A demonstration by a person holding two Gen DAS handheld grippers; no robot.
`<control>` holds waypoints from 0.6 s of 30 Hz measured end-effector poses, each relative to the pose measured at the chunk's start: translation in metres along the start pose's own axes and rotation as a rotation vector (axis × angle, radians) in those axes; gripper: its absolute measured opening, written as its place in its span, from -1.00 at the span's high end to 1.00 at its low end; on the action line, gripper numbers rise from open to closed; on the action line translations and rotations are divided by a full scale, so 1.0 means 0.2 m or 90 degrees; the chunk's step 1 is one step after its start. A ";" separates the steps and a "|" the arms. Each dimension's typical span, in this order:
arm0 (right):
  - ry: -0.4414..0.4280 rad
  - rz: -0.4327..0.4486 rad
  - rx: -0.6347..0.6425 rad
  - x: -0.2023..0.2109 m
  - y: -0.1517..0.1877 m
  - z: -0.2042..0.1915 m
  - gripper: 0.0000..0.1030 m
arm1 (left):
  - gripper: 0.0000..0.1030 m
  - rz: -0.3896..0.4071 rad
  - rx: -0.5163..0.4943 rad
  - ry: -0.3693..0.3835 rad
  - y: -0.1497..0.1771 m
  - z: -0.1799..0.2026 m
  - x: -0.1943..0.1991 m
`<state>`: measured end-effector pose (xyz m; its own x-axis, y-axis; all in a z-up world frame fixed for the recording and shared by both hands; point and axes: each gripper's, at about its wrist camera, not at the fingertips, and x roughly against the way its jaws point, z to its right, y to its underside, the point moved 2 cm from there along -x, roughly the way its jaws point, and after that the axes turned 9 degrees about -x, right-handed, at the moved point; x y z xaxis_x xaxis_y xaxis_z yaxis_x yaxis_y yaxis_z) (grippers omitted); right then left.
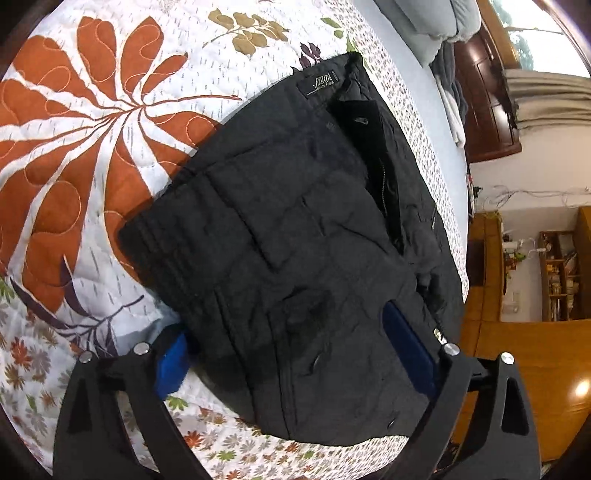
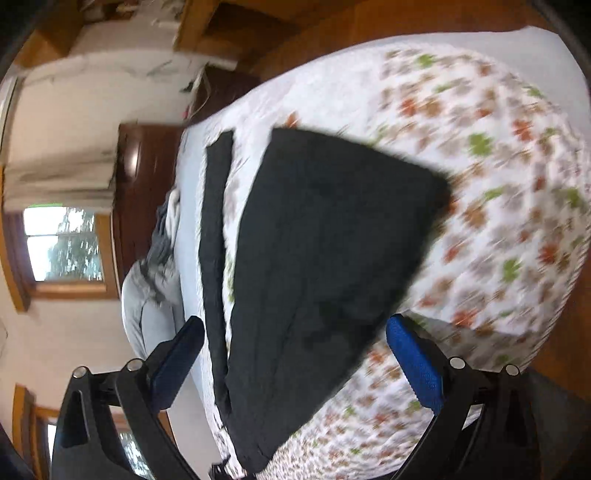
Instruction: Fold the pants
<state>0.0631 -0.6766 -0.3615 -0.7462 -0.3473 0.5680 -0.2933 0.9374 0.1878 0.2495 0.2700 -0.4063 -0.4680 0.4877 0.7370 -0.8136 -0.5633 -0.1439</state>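
Note:
Black pants (image 1: pixel 295 221) lie in a folded bundle on the floral quilt (image 1: pixel 92 147), the waistband label and open fly at the far end. My left gripper (image 1: pixel 291 350) stands open over their near end; its left pad (image 1: pixel 171 363) is at the cloth's edge and its right pad (image 1: pixel 406 347) rests on top. In the blurred right wrist view the pants (image 2: pixel 325 240) show as a dark slab, with a narrow black strip (image 2: pixel 216 236) lying to their left. My right gripper (image 2: pixel 295 358) is open, straddling the near end of the pants, and nothing is pinched.
The quilt (image 2: pixel 498 184) covers a bed whose edge drops to a wooden floor (image 1: pixel 524 350). Grey bedding (image 1: pixel 436 33) is piled at the far end. A dark wooden cabinet (image 1: pixel 487 92), shelves (image 1: pixel 557 273) and a window (image 2: pixel 62 243) stand beyond the bed.

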 end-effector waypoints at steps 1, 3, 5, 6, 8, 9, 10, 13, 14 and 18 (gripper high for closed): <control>0.000 0.006 -0.006 0.01 -0.01 0.02 -0.93 | -0.85 0.003 0.000 -0.001 0.01 0.00 0.01; -0.015 0.017 -0.012 0.03 -0.03 0.04 -0.93 | -0.90 0.011 -0.002 -0.005 0.01 0.01 0.00; -0.027 0.024 -0.017 0.02 -0.07 0.06 -0.94 | -0.94 0.014 -0.006 -0.013 0.01 0.02 -0.01; -0.037 0.029 -0.018 0.02 -0.10 0.06 -0.94 | -0.94 0.016 -0.007 -0.021 0.01 0.03 -0.02; -0.064 0.038 -0.027 0.01 -0.14 0.07 -0.76 | -0.91 0.021 -0.001 -0.033 0.01 0.04 -0.02; -0.076 0.040 -0.025 0.00 -0.15 0.07 -0.64 | -0.85 0.024 0.004 -0.038 0.01 0.04 -0.02; -0.065 0.034 -0.022 -0.02 -0.18 0.07 -0.46 | -0.77 0.028 0.011 -0.057 0.01 0.04 -0.02; -0.032 0.025 -0.019 -0.08 -0.22 0.09 0.17 | 0.10 0.027 0.020 -0.135 0.03 0.01 0.01; -0.023 0.023 -0.019 -0.09 -0.22 0.10 0.55 | 0.30 0.031 0.029 -0.132 0.04 -0.01 0.02; -0.007 0.025 -0.003 -0.08 -0.19 0.10 0.73 | 0.72 0.047 0.053 -0.105 0.07 -0.05 0.10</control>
<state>0.0736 -0.7067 -0.3930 -0.7641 -0.3101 0.5657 -0.2609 0.9505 0.1686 0.2249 0.2787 -0.4002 -0.4567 0.3308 0.8258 -0.7447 -0.6499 -0.1515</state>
